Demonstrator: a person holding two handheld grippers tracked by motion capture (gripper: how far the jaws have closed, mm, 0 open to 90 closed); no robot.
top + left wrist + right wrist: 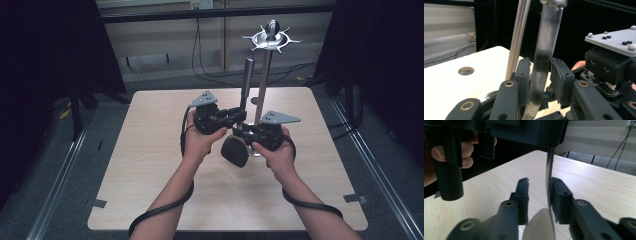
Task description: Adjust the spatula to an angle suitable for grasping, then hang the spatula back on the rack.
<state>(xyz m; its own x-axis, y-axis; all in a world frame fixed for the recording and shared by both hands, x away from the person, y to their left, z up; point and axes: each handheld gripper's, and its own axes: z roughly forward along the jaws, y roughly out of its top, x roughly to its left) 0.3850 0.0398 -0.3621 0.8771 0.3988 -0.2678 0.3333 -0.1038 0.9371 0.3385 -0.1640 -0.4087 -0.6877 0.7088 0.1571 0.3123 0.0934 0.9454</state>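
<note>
At the left we see the left gripper [235, 116], its 2 jaws set around the grey metal handle [544, 50] of a ladle [239, 131] held upright over the middle of the table [150, 165]; whether they grip it we cannot tell. The ladle's dark bowl [235, 151] hangs low. Beside it rises a utensil stand [268, 40]. The right gripper [248, 132] has its jaws apart around the lower handle.

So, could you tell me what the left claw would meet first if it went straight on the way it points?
The utensil handle already stands between the left claw's jaws, so it comes first. Just beyond rises the stand's metal pole, probably next, though depth is hard to judge.
</note>
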